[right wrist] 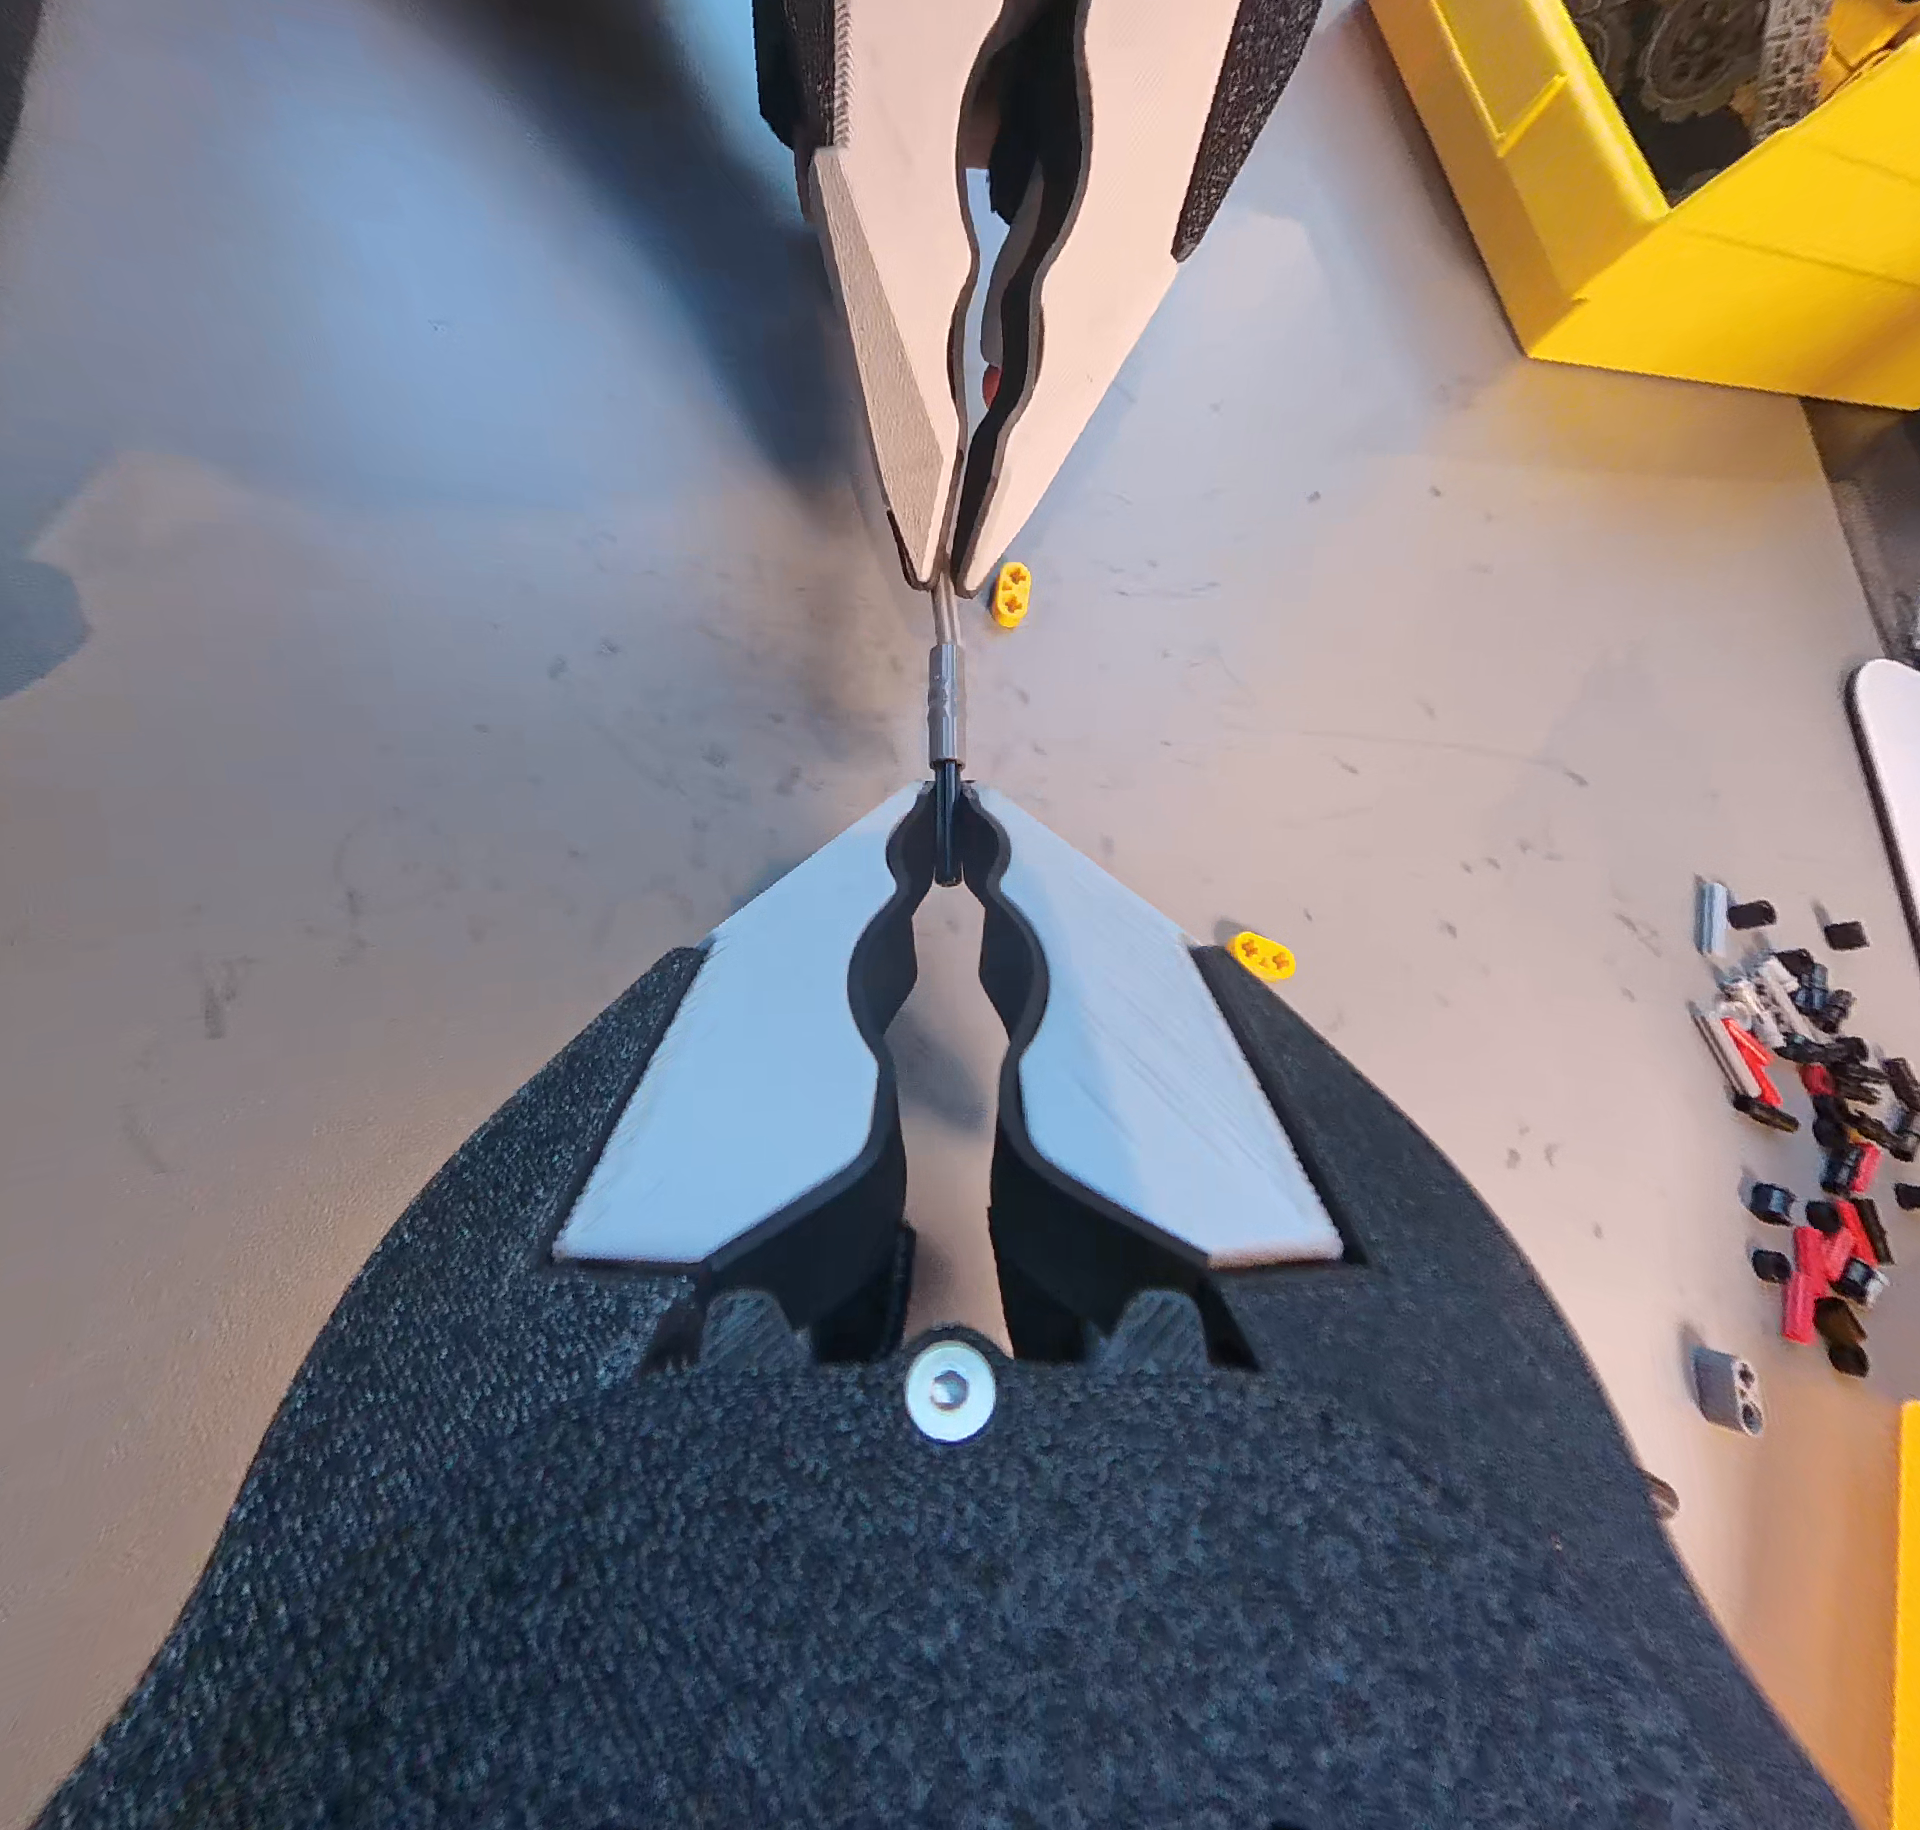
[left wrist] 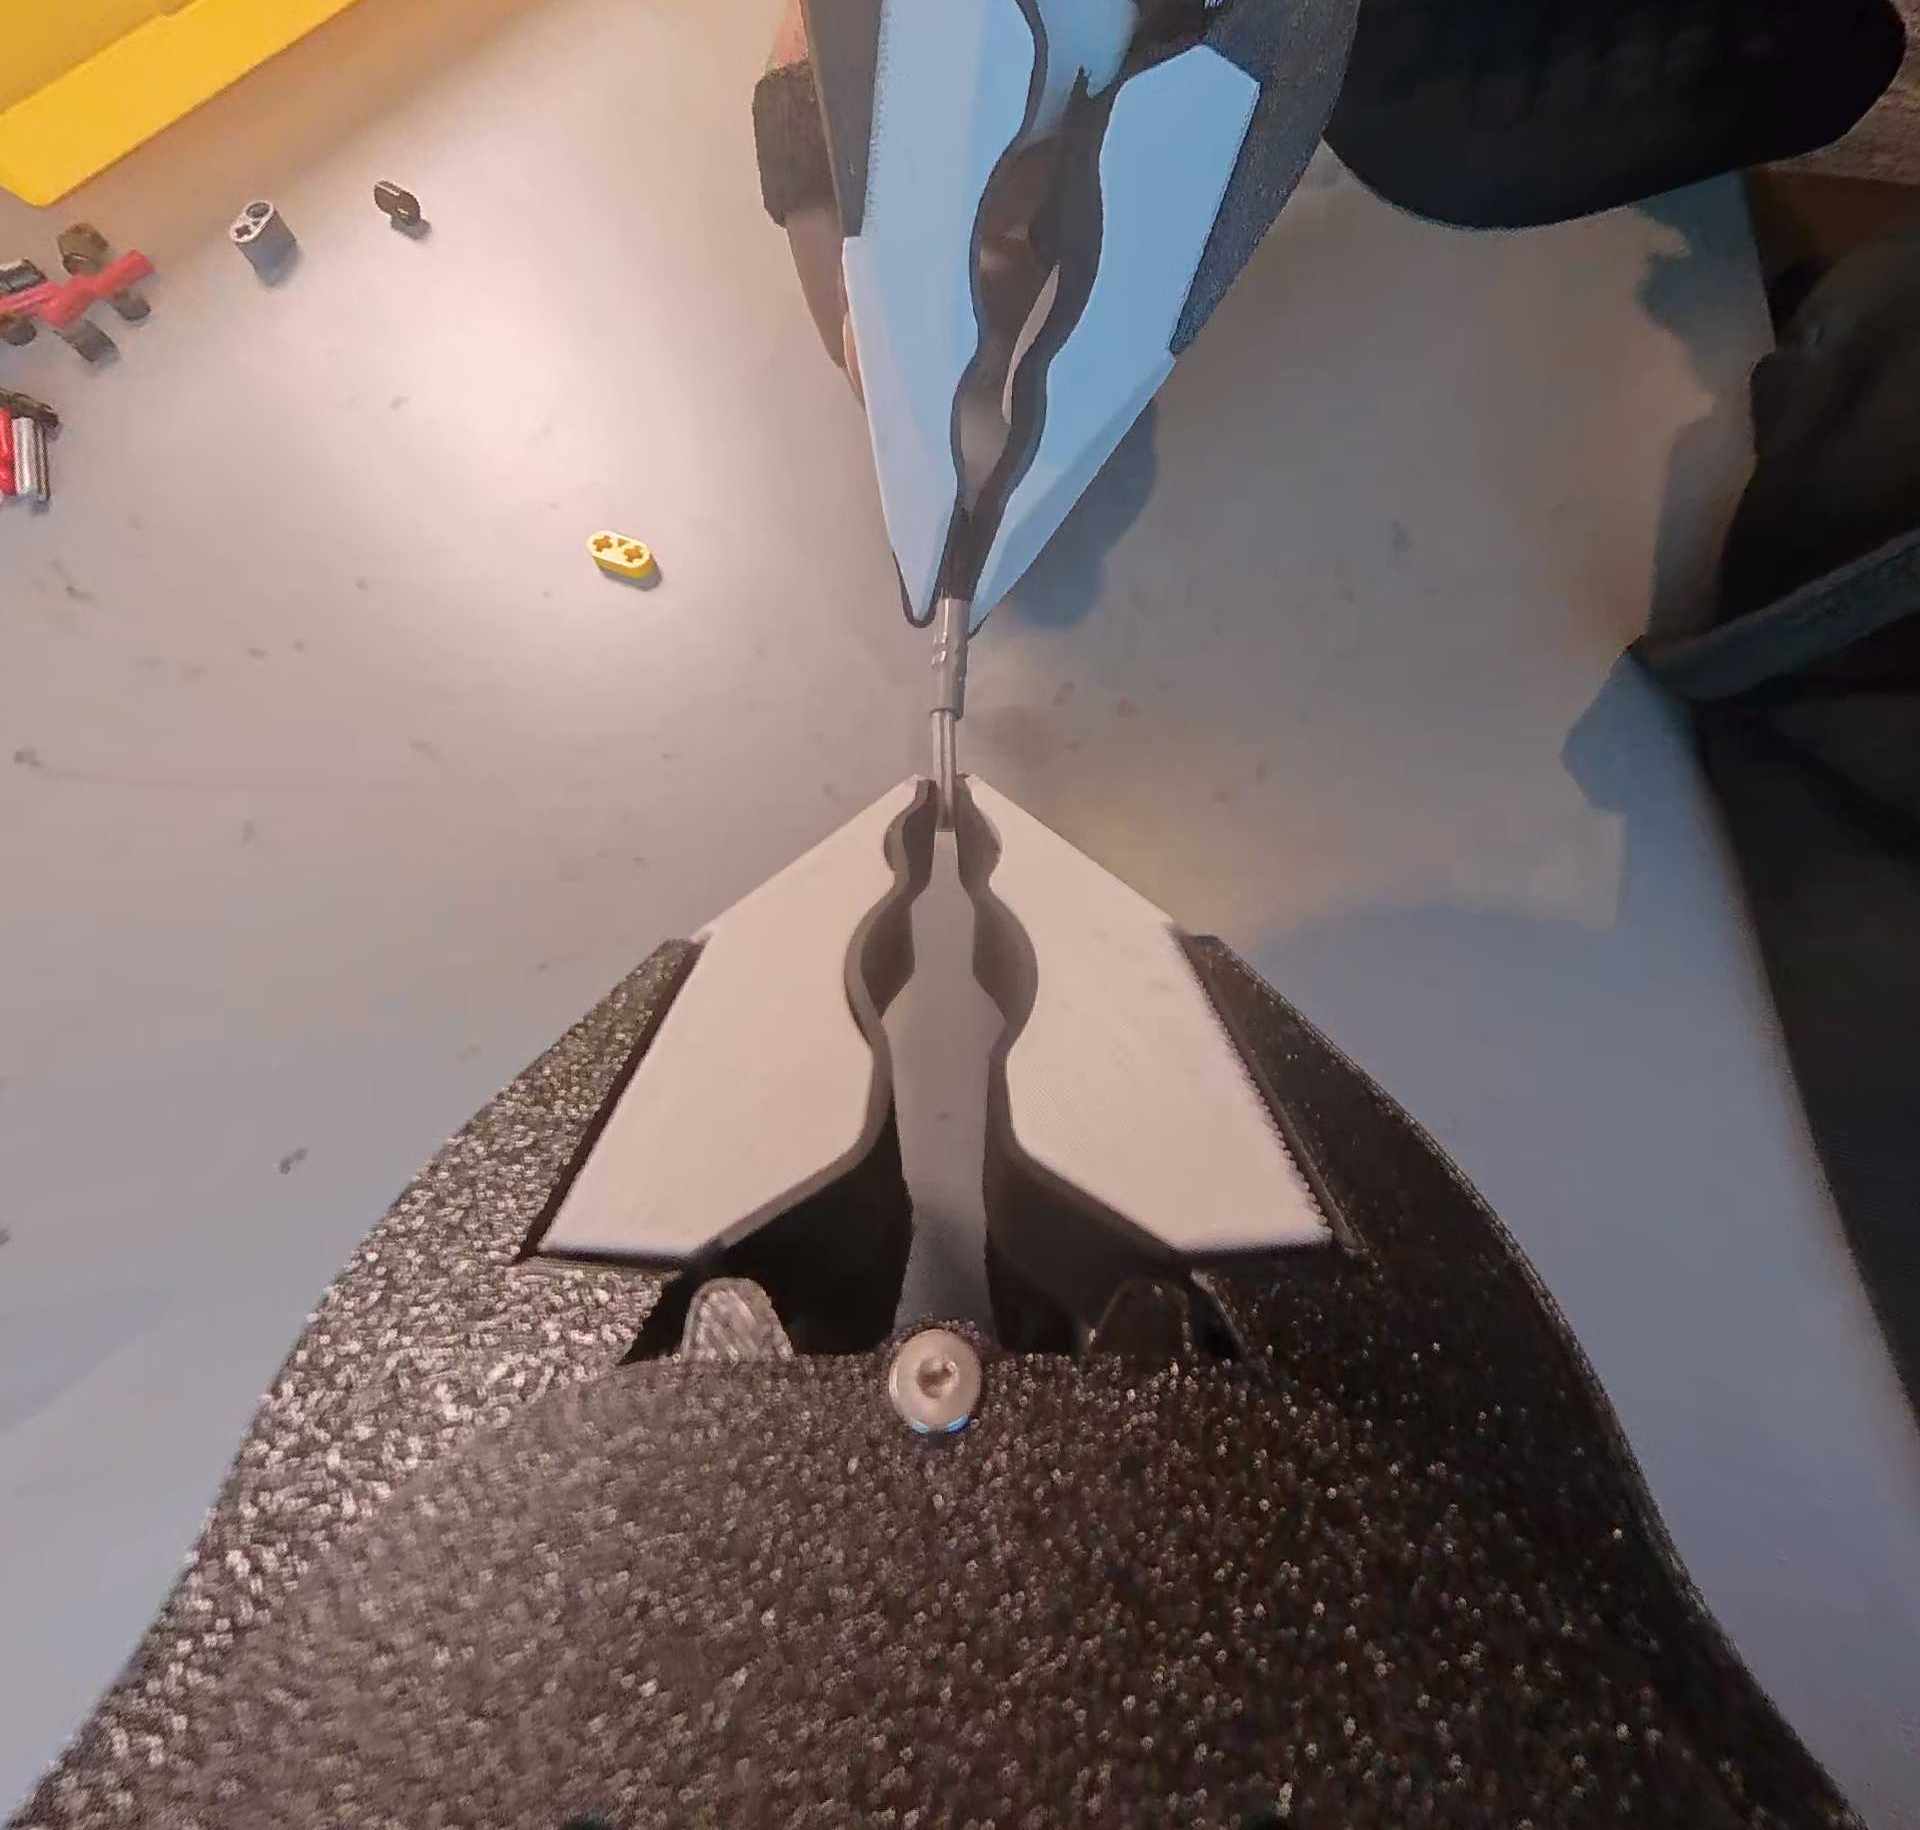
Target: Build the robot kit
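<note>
Axle assembly: thin rod with grey sleeve, held level above the desk.
Left claw: clamped on its grey end.
Right claw: clamped on its black end.
Yellow two-hole link: on the desk just beside the assembly.
Yellow bin: well apart.

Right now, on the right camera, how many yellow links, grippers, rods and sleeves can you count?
Yellow links: 2
Grippers: 2, left gripper, right gripper
Rods: 2, grey rod, black rod
Sleeve: 1
Total: 7
</note>
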`<state>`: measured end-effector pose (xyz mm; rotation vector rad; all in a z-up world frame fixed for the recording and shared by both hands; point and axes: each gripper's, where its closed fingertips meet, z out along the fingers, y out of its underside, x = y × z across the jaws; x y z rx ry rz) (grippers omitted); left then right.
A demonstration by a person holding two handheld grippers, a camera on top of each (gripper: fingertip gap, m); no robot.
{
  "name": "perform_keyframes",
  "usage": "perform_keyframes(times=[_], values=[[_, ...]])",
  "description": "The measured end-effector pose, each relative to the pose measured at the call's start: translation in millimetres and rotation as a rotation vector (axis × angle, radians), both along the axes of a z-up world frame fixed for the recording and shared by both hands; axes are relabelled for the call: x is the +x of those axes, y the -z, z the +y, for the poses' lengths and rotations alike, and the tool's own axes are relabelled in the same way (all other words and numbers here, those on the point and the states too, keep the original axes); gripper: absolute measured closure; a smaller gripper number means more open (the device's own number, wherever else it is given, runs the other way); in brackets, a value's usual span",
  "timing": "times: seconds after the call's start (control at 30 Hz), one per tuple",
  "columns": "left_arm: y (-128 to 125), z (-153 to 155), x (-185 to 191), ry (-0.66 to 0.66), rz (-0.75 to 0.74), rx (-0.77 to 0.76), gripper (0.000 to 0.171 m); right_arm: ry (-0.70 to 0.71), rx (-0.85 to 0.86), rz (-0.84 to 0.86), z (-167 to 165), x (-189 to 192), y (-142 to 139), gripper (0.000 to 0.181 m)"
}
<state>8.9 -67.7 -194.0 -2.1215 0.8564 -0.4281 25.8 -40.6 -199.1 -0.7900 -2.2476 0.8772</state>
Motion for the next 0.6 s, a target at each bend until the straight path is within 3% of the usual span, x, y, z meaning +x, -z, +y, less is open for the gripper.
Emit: perform_keyframes(times=[0.37,0.6], values=[[0,-4,4,0.032,0.041,0.019,0.169,-0.025,-0.026,0.007,-4,4,-1,0.178],[10,-11,10,0.058,0.013,-0.074,0.17,-0.08,0.017,0.007,-11,8,5,0.178]])
